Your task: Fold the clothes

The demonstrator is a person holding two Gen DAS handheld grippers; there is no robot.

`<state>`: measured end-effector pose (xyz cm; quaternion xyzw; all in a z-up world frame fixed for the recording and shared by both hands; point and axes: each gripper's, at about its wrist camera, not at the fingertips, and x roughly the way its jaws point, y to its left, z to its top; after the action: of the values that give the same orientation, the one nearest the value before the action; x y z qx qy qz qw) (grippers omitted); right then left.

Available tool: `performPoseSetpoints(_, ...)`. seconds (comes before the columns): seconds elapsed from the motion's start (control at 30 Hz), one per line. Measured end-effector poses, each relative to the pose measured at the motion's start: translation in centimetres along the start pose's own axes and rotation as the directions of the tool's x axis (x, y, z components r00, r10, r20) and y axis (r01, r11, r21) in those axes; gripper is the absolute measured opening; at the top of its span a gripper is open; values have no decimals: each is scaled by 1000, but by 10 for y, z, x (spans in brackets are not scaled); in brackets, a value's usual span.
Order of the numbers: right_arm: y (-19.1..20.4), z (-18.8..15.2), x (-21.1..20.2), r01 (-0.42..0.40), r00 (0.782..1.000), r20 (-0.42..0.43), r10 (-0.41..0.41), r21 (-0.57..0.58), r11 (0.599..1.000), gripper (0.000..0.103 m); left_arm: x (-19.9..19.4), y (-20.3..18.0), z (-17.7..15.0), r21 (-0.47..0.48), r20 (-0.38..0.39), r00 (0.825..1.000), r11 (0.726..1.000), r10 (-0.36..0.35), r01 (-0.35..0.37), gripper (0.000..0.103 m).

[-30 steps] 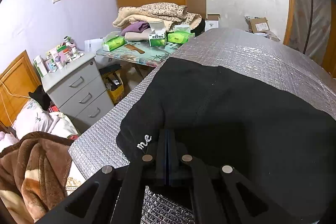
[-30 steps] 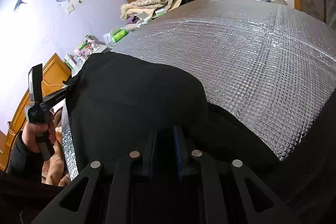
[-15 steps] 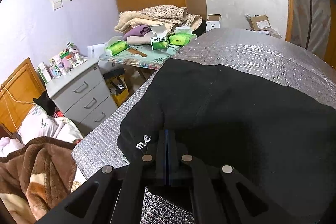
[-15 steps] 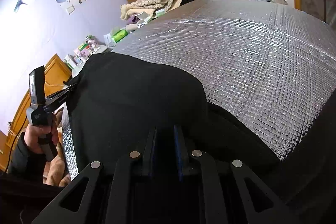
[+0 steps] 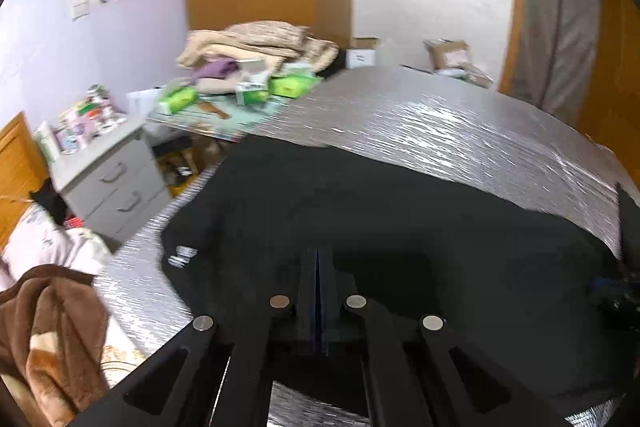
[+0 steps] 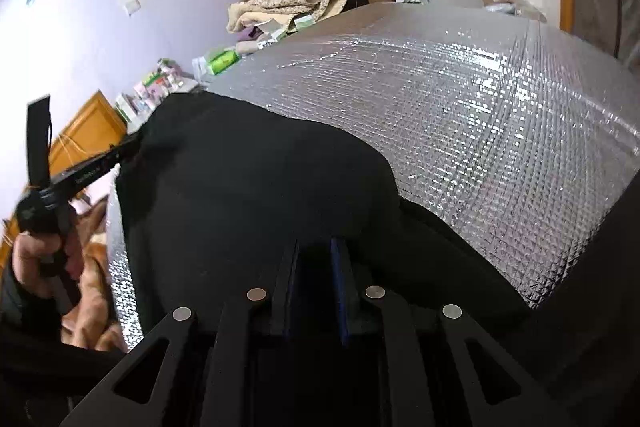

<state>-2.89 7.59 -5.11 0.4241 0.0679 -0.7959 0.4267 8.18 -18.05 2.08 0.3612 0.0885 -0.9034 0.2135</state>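
Black garment (image 5: pixel 400 211), small white lettering near one edge, spread flat on silver quilted surface (image 5: pixel 460 131)

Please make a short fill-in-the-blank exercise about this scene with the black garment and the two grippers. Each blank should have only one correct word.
1. The garment spread for folding is ____ in colour.
2. It lies on a quilted ____-coloured mat.
3. The fingers of the left gripper are pressed ____ on the garment's edge.
4. Beside the mat stands a grey cabinet with ____.

Missing words: black; silver; shut; drawers
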Motion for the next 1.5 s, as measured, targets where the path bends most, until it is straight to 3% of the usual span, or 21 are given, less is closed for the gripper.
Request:
performPoseSetpoints(0.1,7,0,1,42,999,0,-42,-36,998,17,9,-13,-7,30,-45,999,999,-29,30,1)
performPoseSetpoints(0.27,13,0,3,84,996,1,-84,-77,993,18,14,-20,-10,53,-51,998,998,-32,35,1)
performPoseSetpoints(0.4,15,-1,4,91,996,2,-91,-87,992,19,12,-20,-10,55,-53,998,998,-33,36,1)
performPoseSetpoints(0.57,16,0,5,93,996,3,-93,-89,992,20,-1,-35,-8,102,-28,995,990,-92,94,1)
performPoseSetpoints(0.7,15,-1,5,85,996,4,-85,-83,993,20,1,-54,-16,140,-62,990,981,-125,132,1)
performPoseSetpoints(1.23,11,-2,3,72,997,4,-72,-76,994,20,1,-69,-30,184,-41,996,979,-81,87,1)
performPoseSetpoints(1.4,14,0,2,84,996,0,-85,-85,993,20,0,-63,-23,163,-63,993,981,-97,106,2)
performPoseSetpoints(1.5,17,4,0,76,997,7,-75,-75,994,21,-3,-55,-15,152,-32,998,986,-61,65,2)
